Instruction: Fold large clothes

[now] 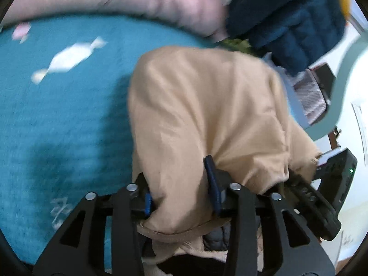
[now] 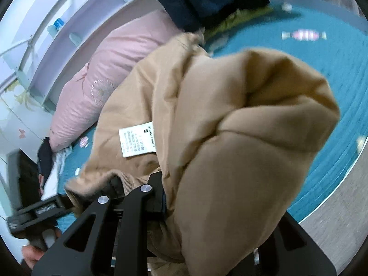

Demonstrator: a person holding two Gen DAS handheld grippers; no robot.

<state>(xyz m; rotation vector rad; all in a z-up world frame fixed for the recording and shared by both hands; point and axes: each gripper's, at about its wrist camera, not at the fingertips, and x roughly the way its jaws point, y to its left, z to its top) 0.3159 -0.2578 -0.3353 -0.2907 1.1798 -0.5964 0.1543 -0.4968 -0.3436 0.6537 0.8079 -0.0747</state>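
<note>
A large tan garment (image 1: pixel 202 115) hangs bunched over a teal bed cover (image 1: pixel 69 115). My left gripper (image 1: pixel 181 191) is shut on a fold of the tan fabric, which bulges between its blue-padded fingers (image 1: pixel 212 184). In the right wrist view the same tan garment (image 2: pixel 241 138) drapes over my right gripper (image 2: pixel 184 197) and hides its fingertips; a white care label (image 2: pixel 138 139) shows on the fabric. The cloth hangs from that gripper's jaws. The left gripper (image 2: pixel 41 209) shows at the lower left of the right wrist view, held by a hand.
A pink pillow (image 1: pixel 138 2) lies at the bed's head, also in the right wrist view (image 2: pixel 103 80). A dark blue quilted garment (image 1: pixel 289 20) and some green fabric (image 2: pixel 241 16) lie beyond the tan one. A white headboard (image 2: pixel 57 23) and the grey floor (image 2: pixel 333 237) border the bed.
</note>
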